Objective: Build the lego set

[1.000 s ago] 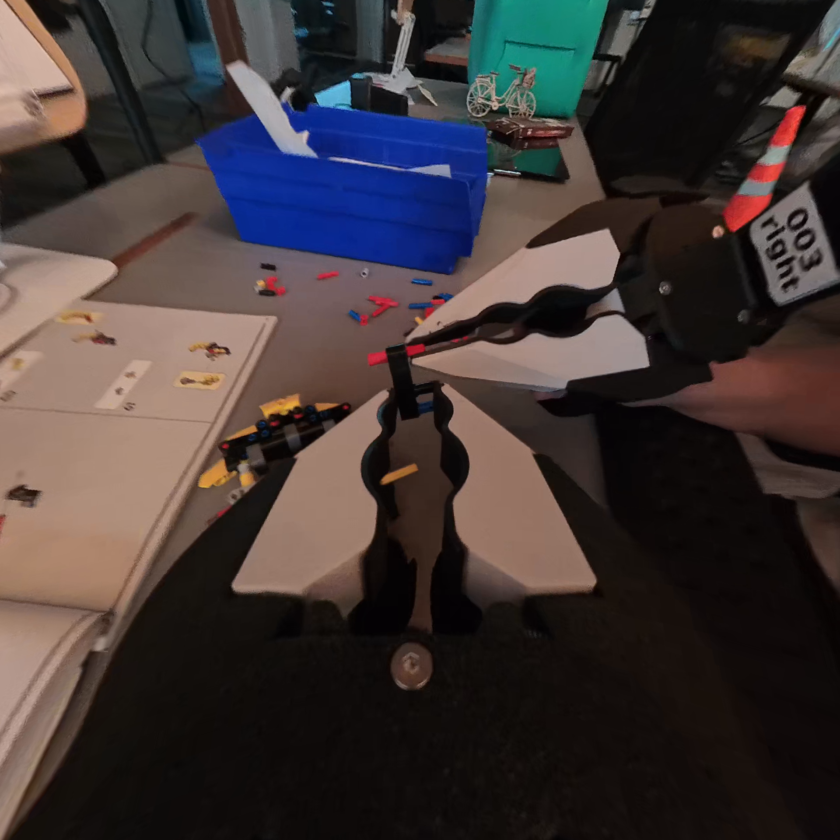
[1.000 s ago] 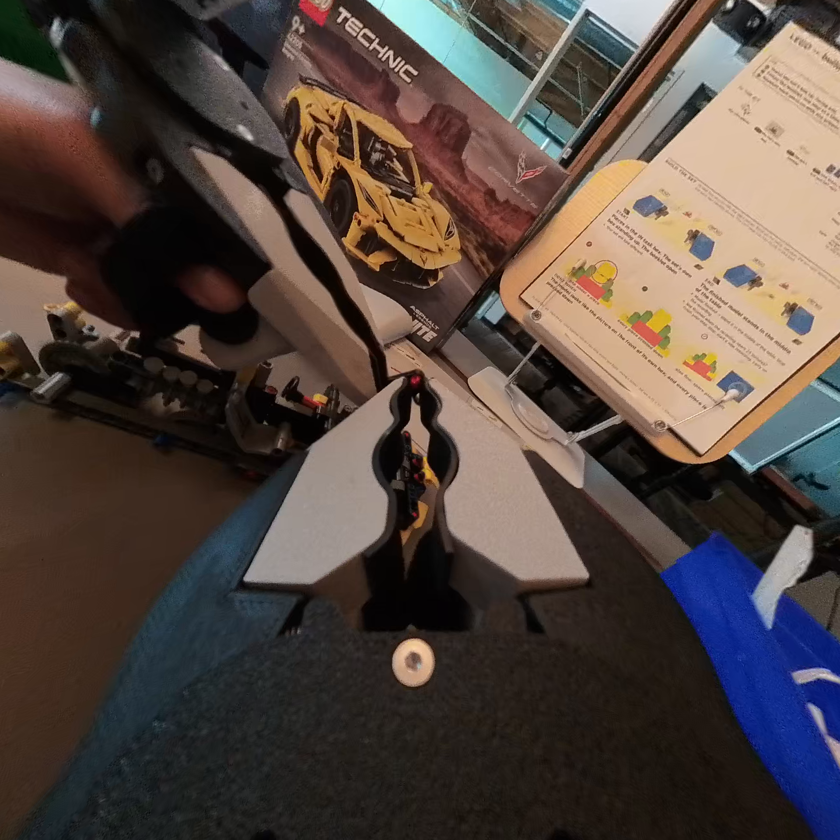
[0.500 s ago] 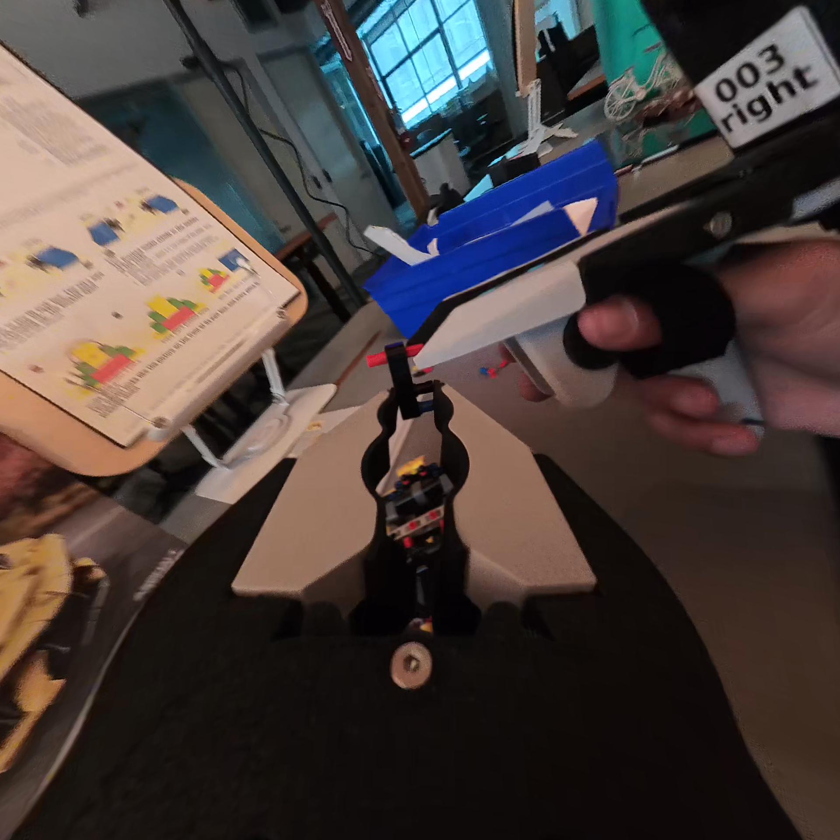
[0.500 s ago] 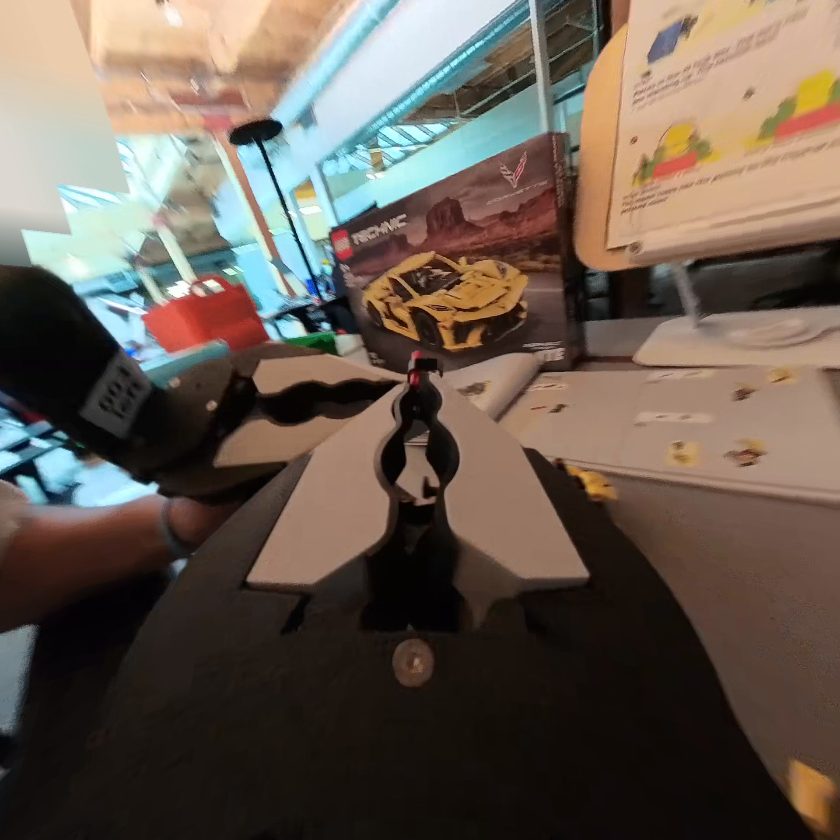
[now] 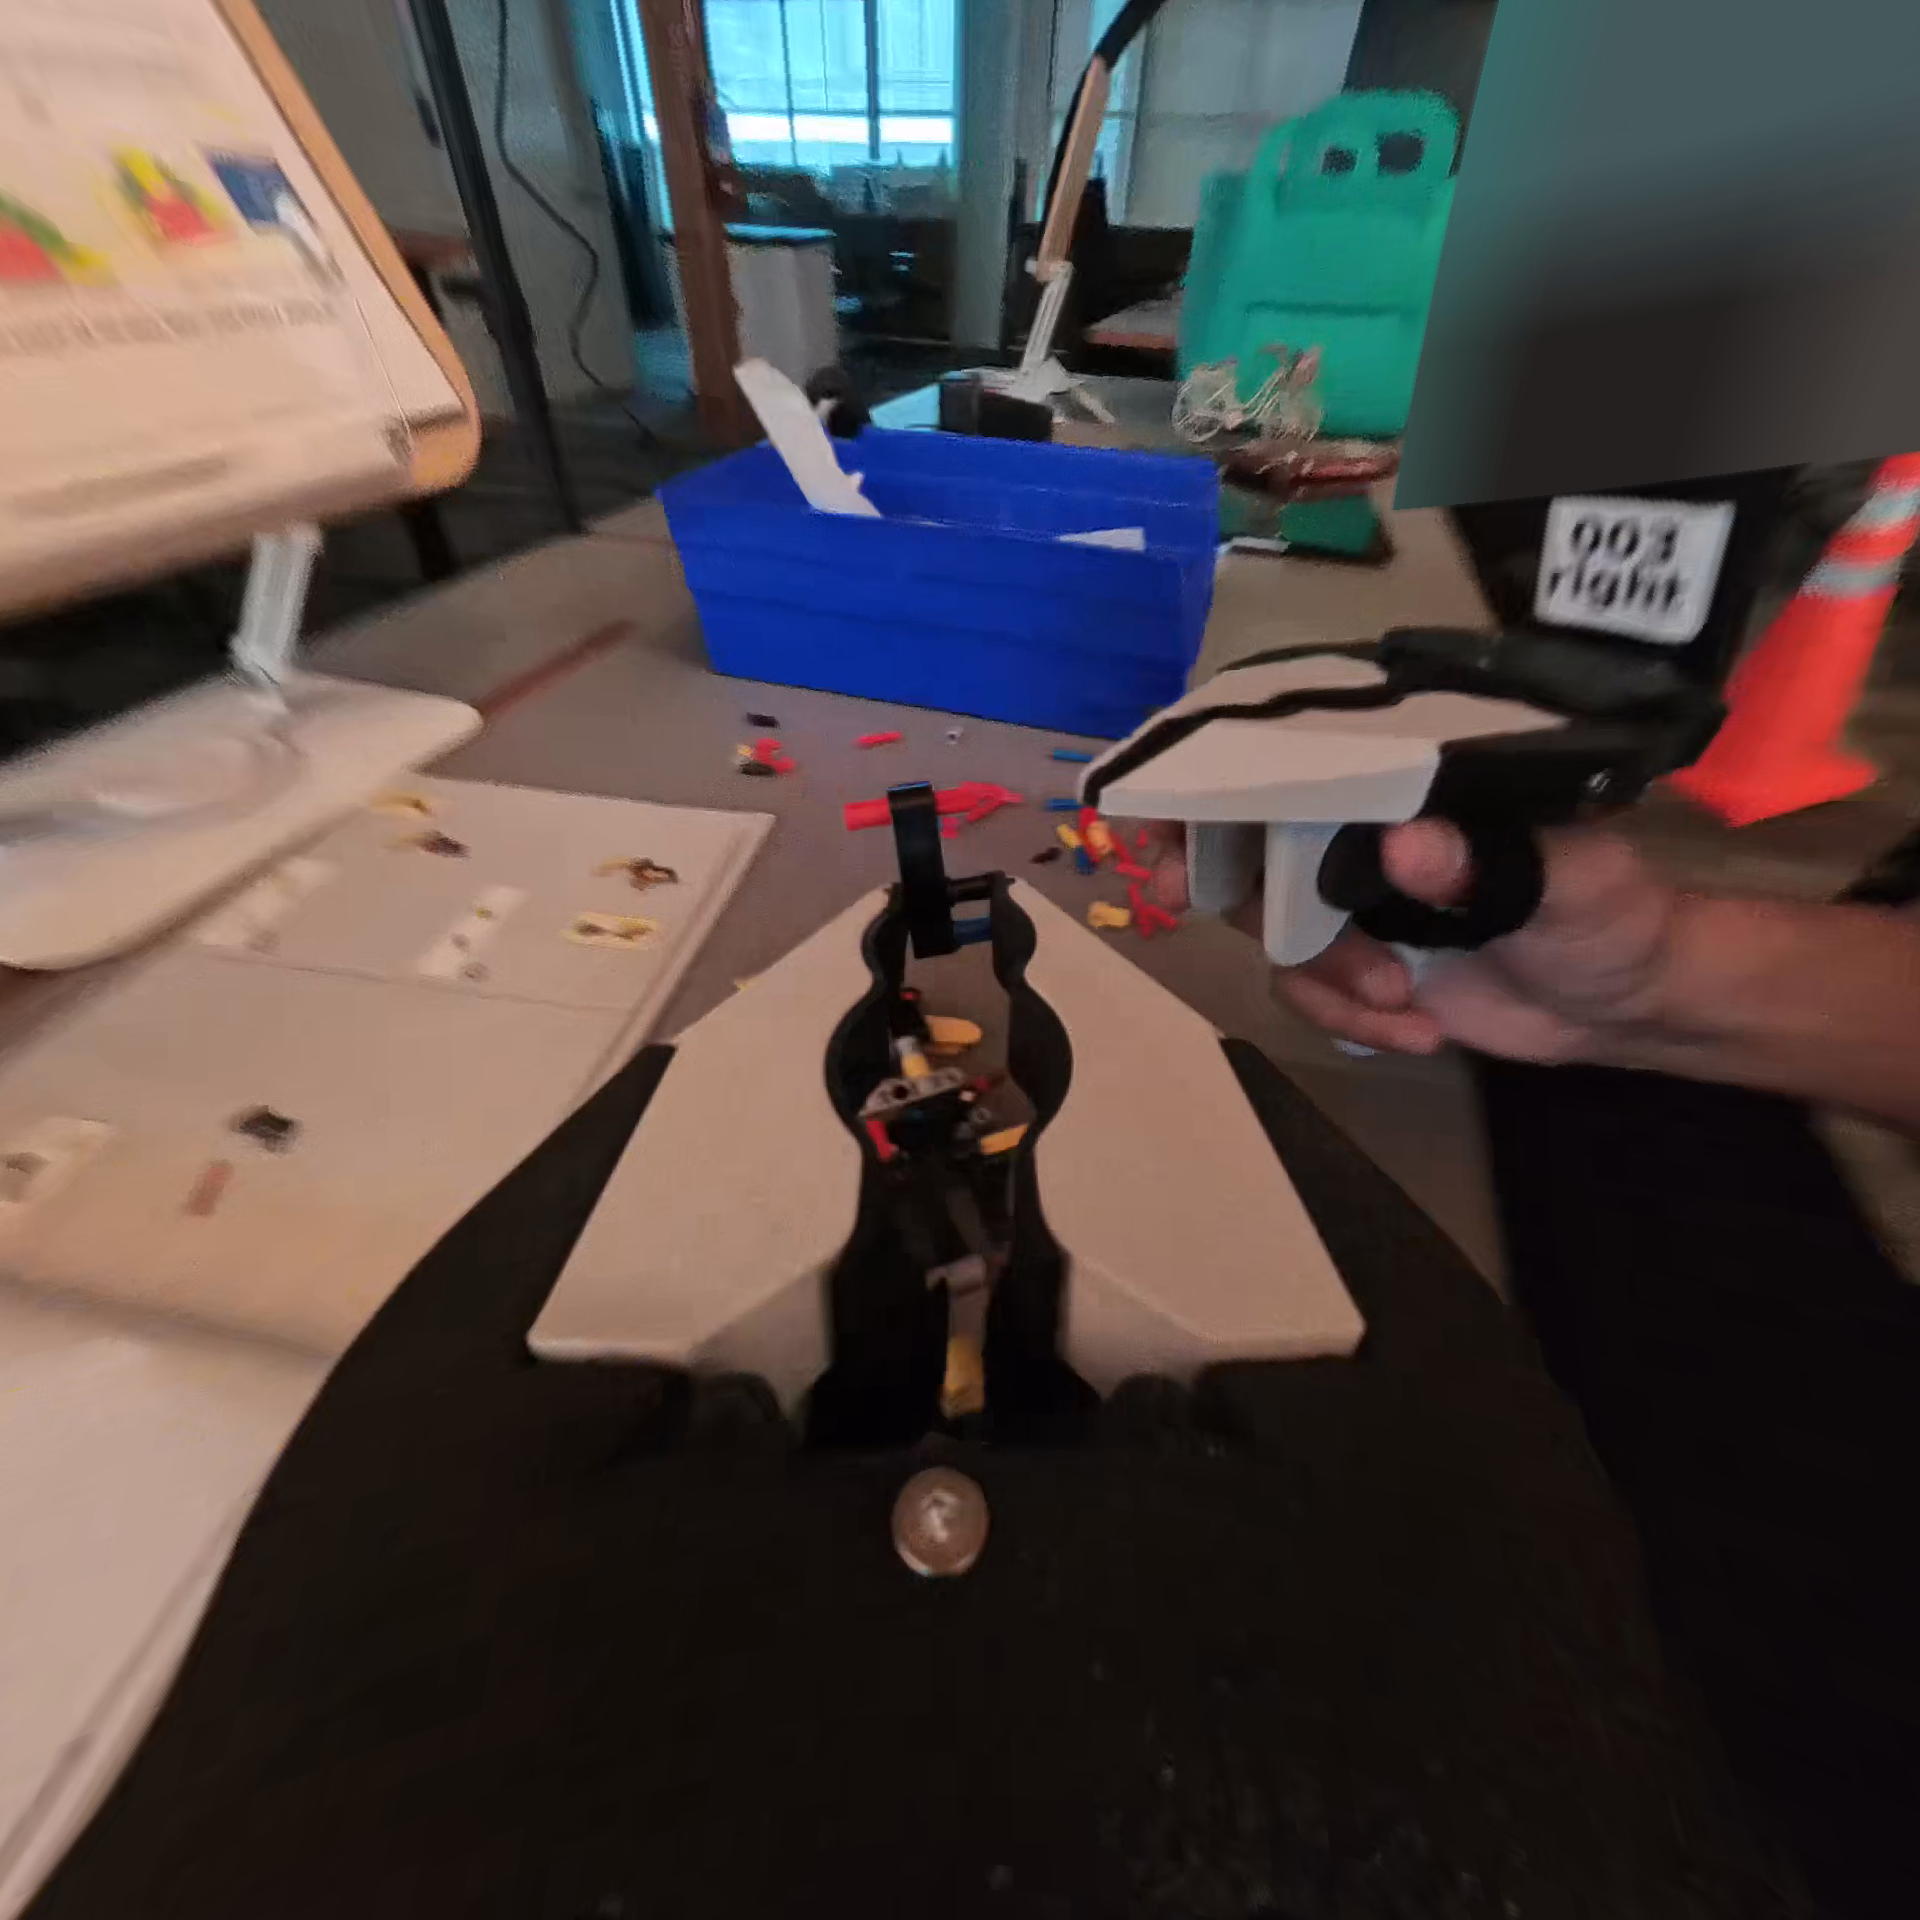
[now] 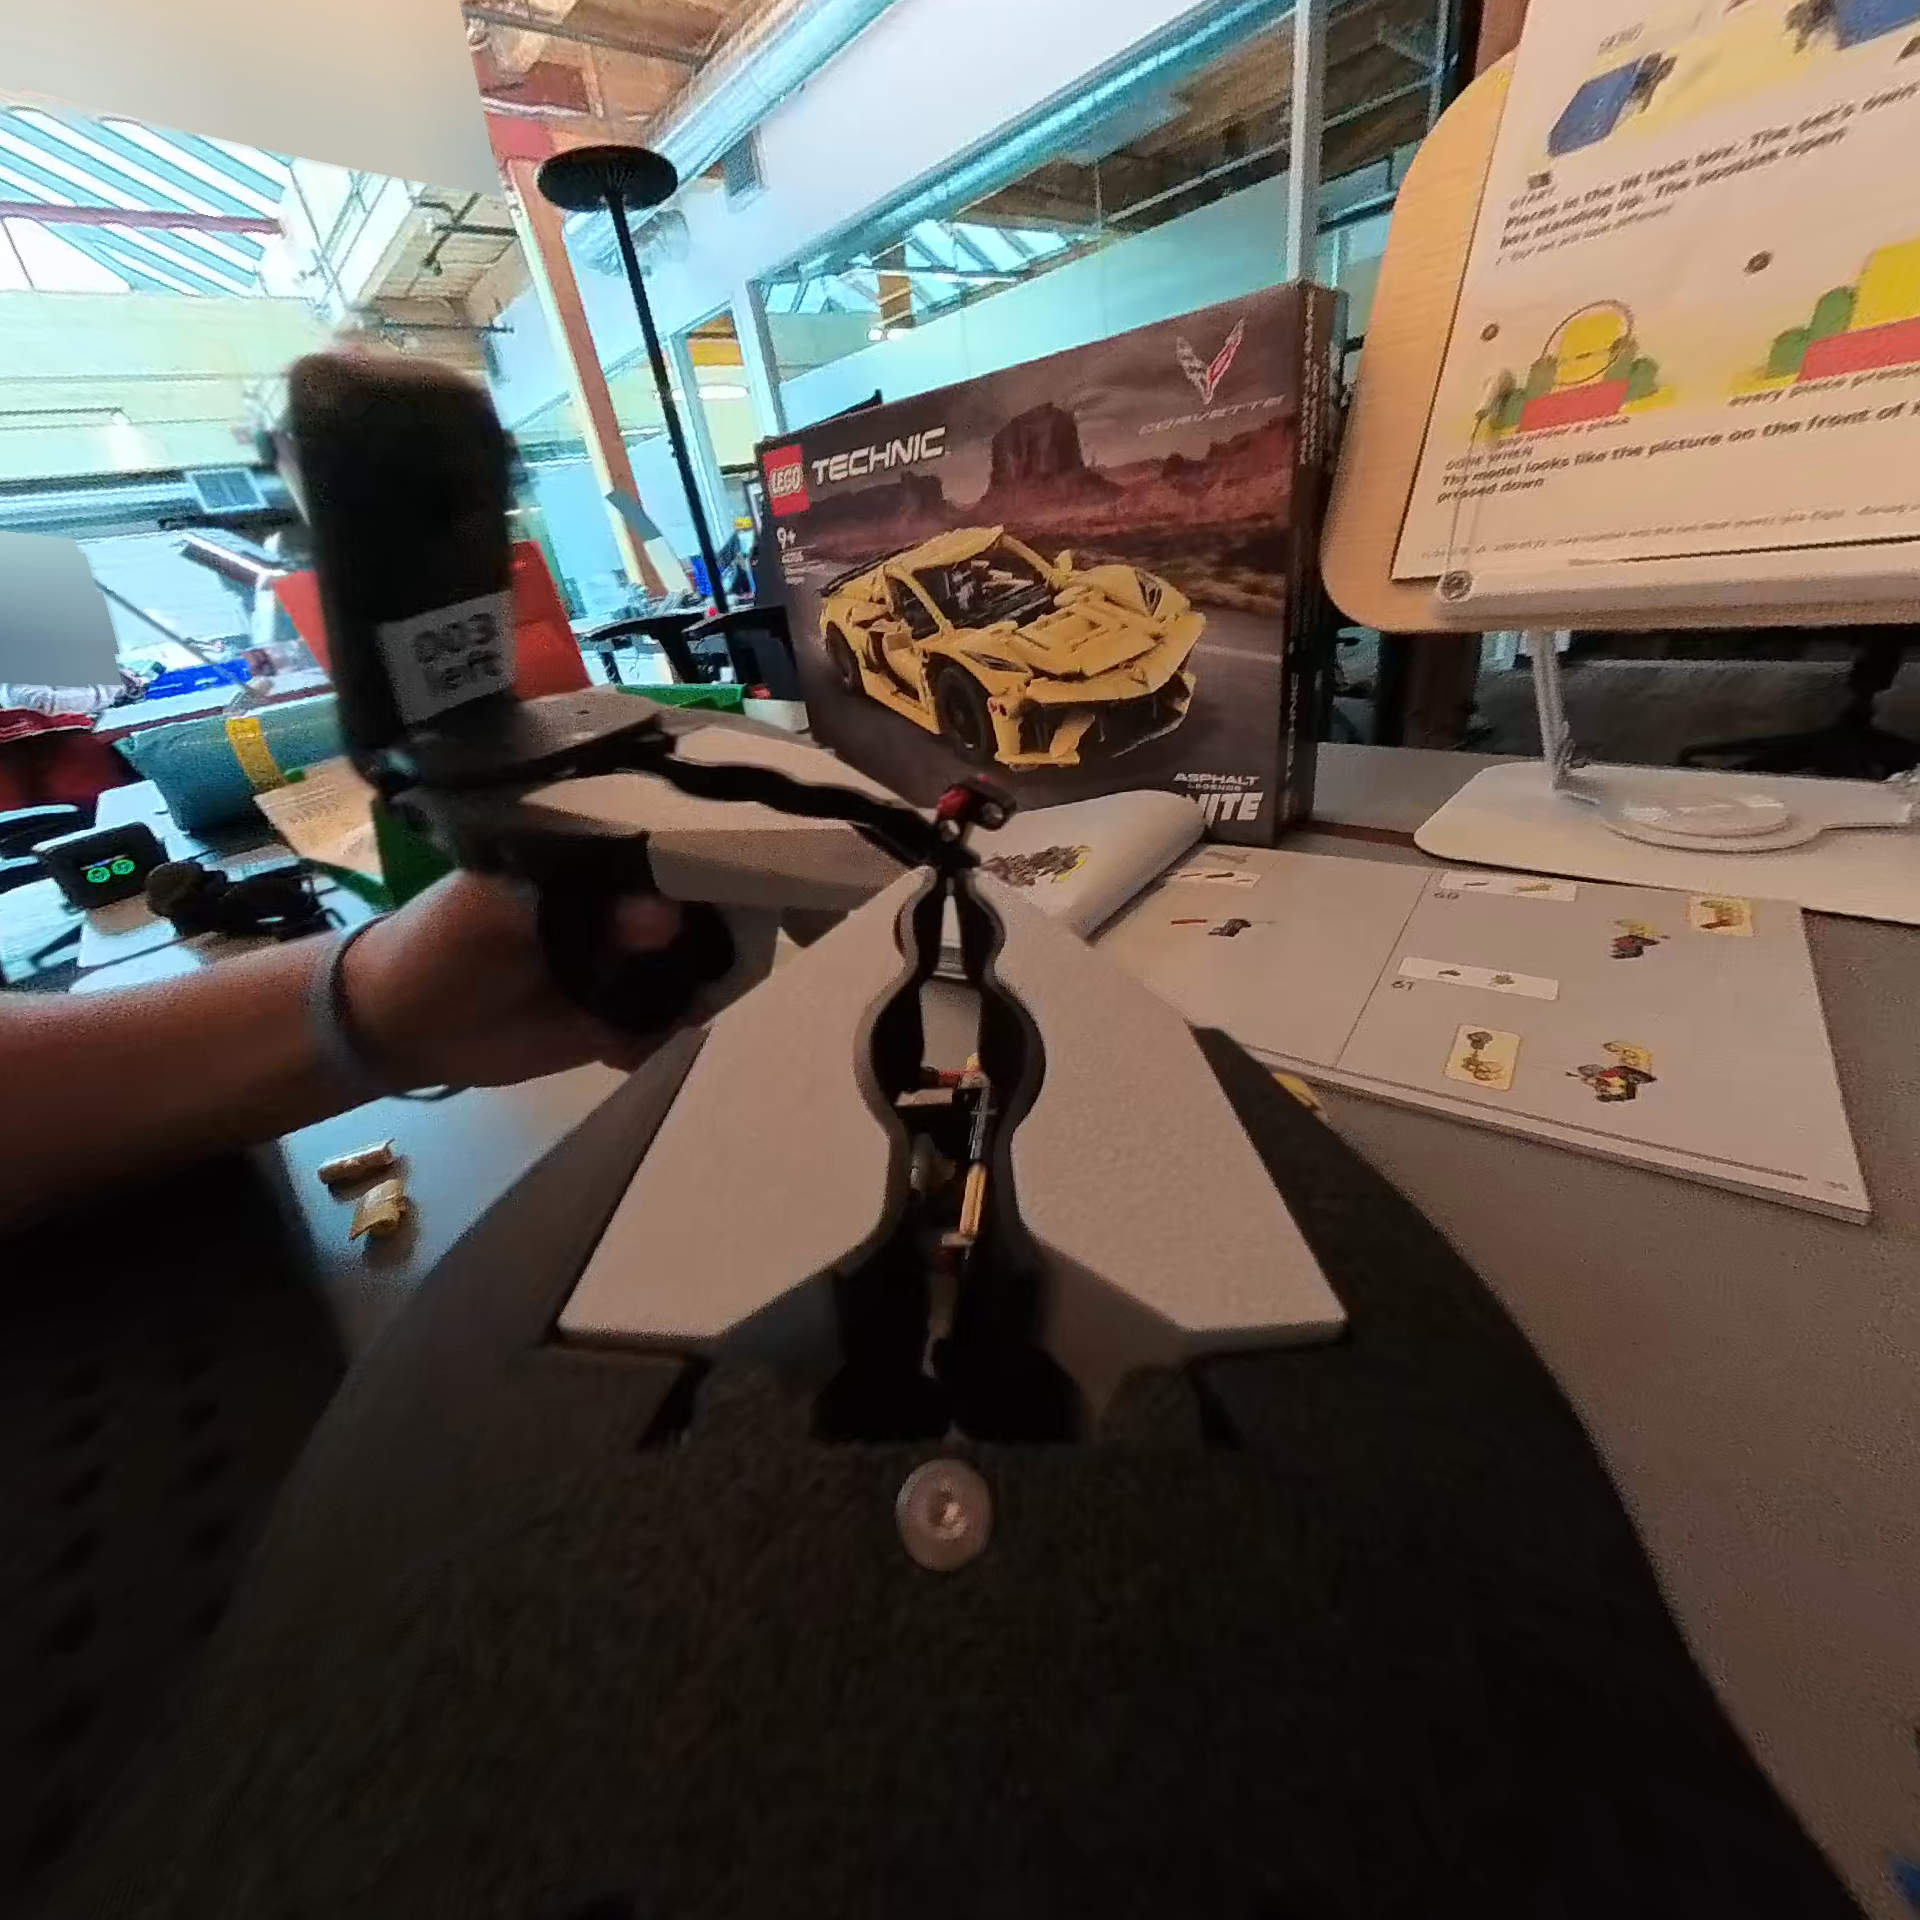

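My left gripper (image 5: 940,899) is shut on a black lego beam (image 5: 920,868) that stands upright, with a red axle (image 5: 871,814) pushed through its top. My right gripper (image 6: 950,885) is shut and looks empty. In the left wrist view it (image 5: 1091,792) hangs to the right of the beam, apart from it. In the right wrist view the left gripper (image 6: 930,831) comes in from the left, and the red axle's end (image 6: 977,805) sits just above my right fingertips. A partly built model (image 5: 925,1112) lies on the table under both grippers, mostly hidden.
Loose red, blue and yellow pieces (image 5: 1117,878) lie before a blue bin (image 5: 945,592). An open instruction booklet (image 6: 1507,997) lies on the table, with the set's box (image 6: 1049,623) and a sheet on a stand (image 6: 1662,312) behind it. An orange cone (image 5: 1808,675) stands at the right. Both grippers' tips are close together, under 4 cm apart.
The right gripper was shut on the red axle at the beam. It has let go and drawn away to the right. Both views have swung back over the table.
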`<move>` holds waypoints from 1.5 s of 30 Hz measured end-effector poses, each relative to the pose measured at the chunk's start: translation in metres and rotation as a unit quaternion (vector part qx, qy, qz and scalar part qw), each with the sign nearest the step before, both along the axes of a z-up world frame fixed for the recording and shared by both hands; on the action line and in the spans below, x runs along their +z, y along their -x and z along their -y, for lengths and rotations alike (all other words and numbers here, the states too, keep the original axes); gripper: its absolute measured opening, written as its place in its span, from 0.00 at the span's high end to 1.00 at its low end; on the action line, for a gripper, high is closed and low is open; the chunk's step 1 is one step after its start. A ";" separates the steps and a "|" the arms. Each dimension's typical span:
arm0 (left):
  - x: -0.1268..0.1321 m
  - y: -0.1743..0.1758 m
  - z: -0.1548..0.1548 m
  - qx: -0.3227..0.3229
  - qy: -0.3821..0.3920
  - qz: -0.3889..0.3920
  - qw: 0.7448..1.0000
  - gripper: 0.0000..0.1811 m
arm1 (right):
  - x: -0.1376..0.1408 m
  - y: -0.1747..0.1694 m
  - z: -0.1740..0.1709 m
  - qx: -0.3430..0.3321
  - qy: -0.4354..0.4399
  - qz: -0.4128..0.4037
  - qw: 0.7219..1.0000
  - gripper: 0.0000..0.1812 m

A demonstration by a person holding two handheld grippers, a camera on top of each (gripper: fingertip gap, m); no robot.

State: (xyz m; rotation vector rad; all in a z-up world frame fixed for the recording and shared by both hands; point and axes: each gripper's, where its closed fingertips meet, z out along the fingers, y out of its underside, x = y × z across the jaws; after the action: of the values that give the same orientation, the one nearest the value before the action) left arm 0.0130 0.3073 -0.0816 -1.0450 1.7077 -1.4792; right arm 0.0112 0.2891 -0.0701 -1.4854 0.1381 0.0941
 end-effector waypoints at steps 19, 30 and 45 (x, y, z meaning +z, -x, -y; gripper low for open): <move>0.006 0.001 -0.015 -0.069 0.237 -0.068 0.967 0.91 | -0.014 -0.040 0.008 -0.054 0.017 -0.075 0.996 1.00; 0.012 -0.001 -0.030 -0.058 0.279 -0.067 0.956 0.91 | -0.019 -0.051 0.012 -0.069 0.021 -0.105 0.992 1.00; -0.001 -0.003 -0.027 -0.025 0.162 -0.058 0.985 0.91 | -0.021 -0.055 0.015 -0.076 0.022 -0.117 0.990 1.00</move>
State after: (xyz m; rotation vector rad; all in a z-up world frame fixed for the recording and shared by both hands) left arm 0.0160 0.3342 -0.0821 -1.2851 1.6146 -1.8019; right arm 0.0665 0.2745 -0.0913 -1.4986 0.4454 0.1425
